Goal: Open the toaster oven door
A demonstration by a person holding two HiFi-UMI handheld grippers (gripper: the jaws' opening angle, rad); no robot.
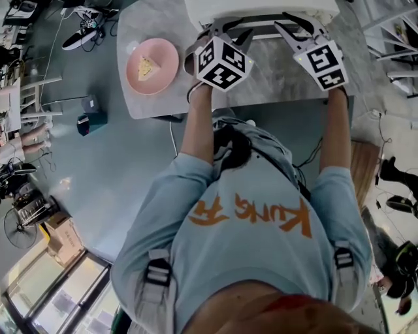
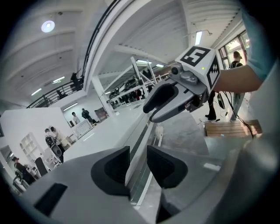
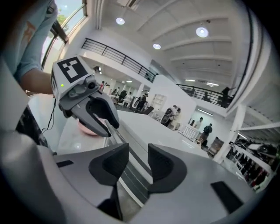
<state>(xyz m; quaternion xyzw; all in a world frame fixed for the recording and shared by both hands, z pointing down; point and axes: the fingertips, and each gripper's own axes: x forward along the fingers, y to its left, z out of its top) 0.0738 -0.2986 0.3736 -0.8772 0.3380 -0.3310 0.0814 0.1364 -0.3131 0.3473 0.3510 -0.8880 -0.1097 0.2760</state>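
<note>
The white toaster oven (image 1: 261, 10) stands at the far edge of the marble table (image 1: 274, 81). Both grippers reach its front side by side. My left gripper (image 1: 232, 31) is open, and a long pale rail of the oven front (image 2: 143, 129) runs through the gap between its pads (image 2: 162, 164). The right gripper (image 1: 299, 27) is open in the same way over that rail (image 3: 131, 146), a little further right. Each gripper shows in the other's view: the right gripper (image 2: 164, 105) and the left gripper (image 3: 103, 118). Whether the door is ajar I cannot tell.
A pink plate (image 1: 152, 65) with a slice of cake (image 1: 147, 66) sits on the table left of the oven, close to the left gripper, and also shows as the pink plate (image 3: 85, 127). The table's near edge is by the person's body. Cables and boxes lie on the floor around.
</note>
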